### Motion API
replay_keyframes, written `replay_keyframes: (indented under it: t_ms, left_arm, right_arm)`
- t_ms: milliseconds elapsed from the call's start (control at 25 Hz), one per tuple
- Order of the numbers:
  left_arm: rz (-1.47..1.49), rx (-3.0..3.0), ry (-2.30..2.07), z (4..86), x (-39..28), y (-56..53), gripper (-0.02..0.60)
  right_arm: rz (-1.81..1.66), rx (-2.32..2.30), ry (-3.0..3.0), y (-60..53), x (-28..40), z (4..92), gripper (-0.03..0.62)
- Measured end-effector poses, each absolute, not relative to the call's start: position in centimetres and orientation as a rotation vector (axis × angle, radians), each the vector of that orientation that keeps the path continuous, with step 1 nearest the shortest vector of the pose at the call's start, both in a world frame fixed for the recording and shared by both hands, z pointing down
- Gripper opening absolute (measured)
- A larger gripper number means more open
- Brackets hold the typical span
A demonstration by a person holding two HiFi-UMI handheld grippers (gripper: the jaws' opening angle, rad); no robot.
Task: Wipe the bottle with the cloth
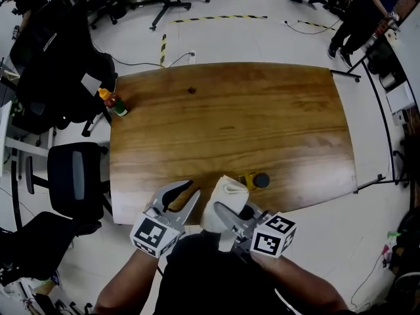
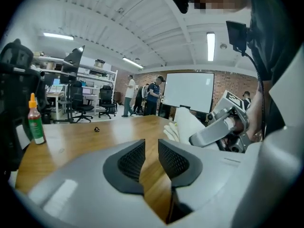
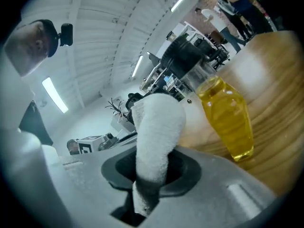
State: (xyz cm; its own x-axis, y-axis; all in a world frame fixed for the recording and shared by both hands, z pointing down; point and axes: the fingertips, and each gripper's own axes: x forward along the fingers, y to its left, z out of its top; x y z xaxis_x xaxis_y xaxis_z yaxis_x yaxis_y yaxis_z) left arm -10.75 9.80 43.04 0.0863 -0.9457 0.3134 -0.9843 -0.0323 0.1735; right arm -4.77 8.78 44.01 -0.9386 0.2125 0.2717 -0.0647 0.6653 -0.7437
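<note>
A small bottle (image 1: 254, 180) of yellow liquid with a black cap sits on the wooden table (image 1: 230, 117) near its front edge. In the right gripper view the bottle (image 3: 229, 120) is close, just right of the cloth. A rolled white cloth (image 1: 224, 199) sticks out of my right gripper (image 1: 231, 214), whose jaws are shut on its lower end (image 3: 152, 175). The cloth's tip is just left of the bottle, and I cannot tell whether they touch. My left gripper (image 1: 192, 189) hovers over the front edge, left of the cloth. Its jaws (image 2: 151, 156) stand a narrow gap apart with nothing between them.
A red sauce bottle (image 1: 113, 102) with an orange top stands at the table's far left corner (image 2: 35, 120). A small dark speck (image 1: 191, 90) lies near the far edge. Office chairs (image 1: 75, 176) stand to the left, and people walk at the back of the room.
</note>
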Motion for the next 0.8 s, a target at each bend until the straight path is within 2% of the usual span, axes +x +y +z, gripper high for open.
replay_keyframes:
  t_ms: [360, 480, 600, 680, 800]
  left_arm:
    - [0.219, 2.193, -1.880, 41.1, -8.7, 8.7, 0.102]
    - [0.235, 2.252, -1.854, 40.8, -7.1, 7.2, 0.119]
    - [0.230, 2.339, -1.776, 40.5, -4.5, 5.6, 0.155]
    - [0.221, 2.392, -1.723, 40.3, -2.8, 4.2, 0.185]
    - [0.292, 2.436, -1.704, 40.7, -0.6, 1.7, 0.265]
  right_arm:
    - [1.047, -0.160, -2.572, 7.8, -1.9, 41.8, 0.074]
    - [0.921, -0.179, -2.633, 6.5, -0.2, 38.4, 0.074]
    - [0.688, -0.147, -2.765, 3.3, 1.4, 31.5, 0.074]
    - [0.410, -0.106, -2.802, 0.7, 1.5, 27.8, 0.074]
    - [-0.018, -0.168, -2.598, -1.2, 0.1, 28.1, 0.073]
